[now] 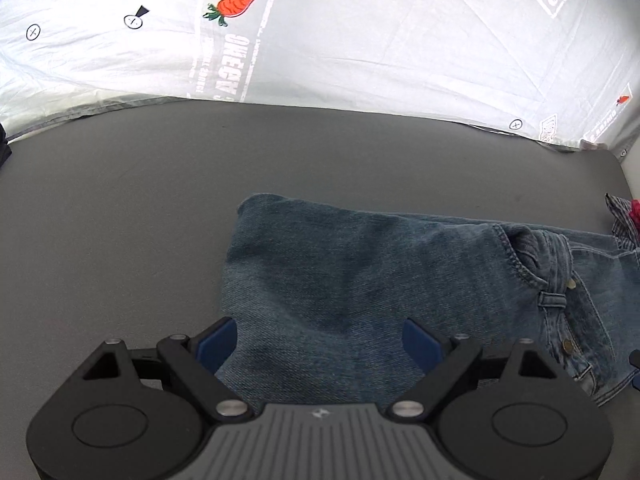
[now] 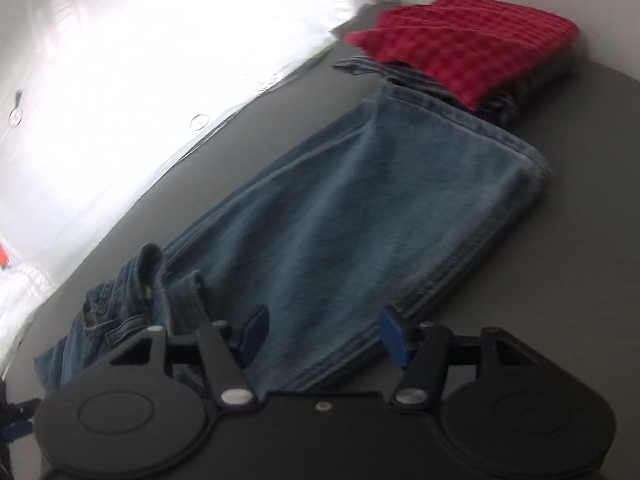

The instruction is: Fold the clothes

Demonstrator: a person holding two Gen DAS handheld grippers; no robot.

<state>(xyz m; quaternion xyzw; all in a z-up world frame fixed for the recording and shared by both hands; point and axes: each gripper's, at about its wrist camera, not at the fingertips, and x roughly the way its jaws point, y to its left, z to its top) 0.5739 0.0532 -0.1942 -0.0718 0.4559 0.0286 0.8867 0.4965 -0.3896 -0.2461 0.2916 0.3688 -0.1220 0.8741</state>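
Two grippers: both in view, fingers spread, nothing held.
Left gripper (image 1: 320,344): blue fingers (image 1: 216,344) apart, above folded end of jeans.
Right gripper (image 2: 322,334): blue fingers (image 2: 394,336) apart, over jeans near waistband; view blurred.
Jeans (image 1: 360,280): blue denim, lying flat on grey tabletop (image 1: 120,220), legs folded over; waistband with buttons bunched up at one end.
Red cloth (image 2: 460,40): checked, folded, on top of a striped garment (image 2: 432,84), at far end of tabletop, touching hem end of jeans.
Sheet (image 1: 360,40): white, printed with carrot (image 1: 236,4) and lettering, along far edge of tabletop.
Containers: none visible.
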